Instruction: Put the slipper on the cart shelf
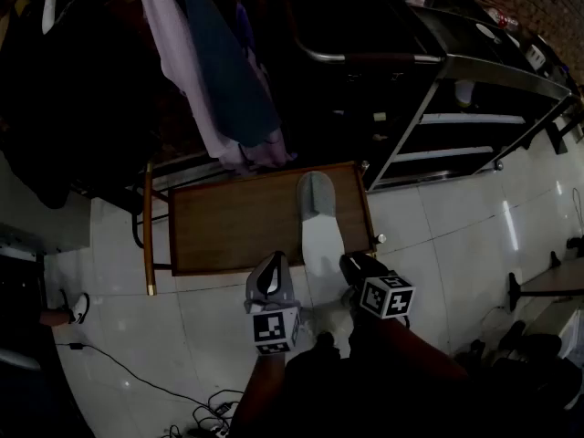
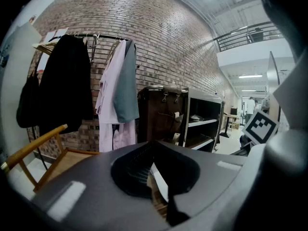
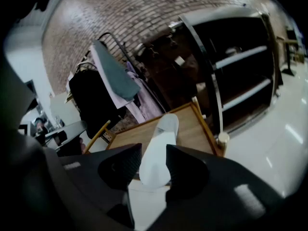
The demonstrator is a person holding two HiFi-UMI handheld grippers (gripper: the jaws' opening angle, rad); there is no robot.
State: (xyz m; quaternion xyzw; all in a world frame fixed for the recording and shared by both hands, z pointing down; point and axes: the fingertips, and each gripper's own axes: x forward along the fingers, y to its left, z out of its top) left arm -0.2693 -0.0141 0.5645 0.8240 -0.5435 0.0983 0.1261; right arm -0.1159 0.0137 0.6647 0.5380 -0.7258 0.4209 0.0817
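Jaws, right gripper: clamped on the slipper's heel, one pad on each flank. Jaws, left gripper: drawn together, nothing between them.

Item 1, slipper: pale grey, sole down, toe at 12 o'clock and heel at 6 in the head view. It lies along the right part of the cart shelf, with the heel at the near edge or just over it.

Item 2, cart shelf: brown wooden deck with a raised rim and a pale wooden rail at 9 o'clock.

Item 3, left gripper: idle at 7 o'clock of the slipper's heel, clear of the shelf.

Item 4, surroundings: hanging clothes at 11 o'clock, a black shelving unit at 2 o'clock, a cable on the tiled floor at 8 o'clock.

Handling note (judgement): the placement looks nearly done. Slide the heel toward 12 o'clock until the whole sole rests on the deck, inside the rim. Then part the pads evenly and draw straight back toward 6 o'clock, so neither pad drags the heel off the edge.
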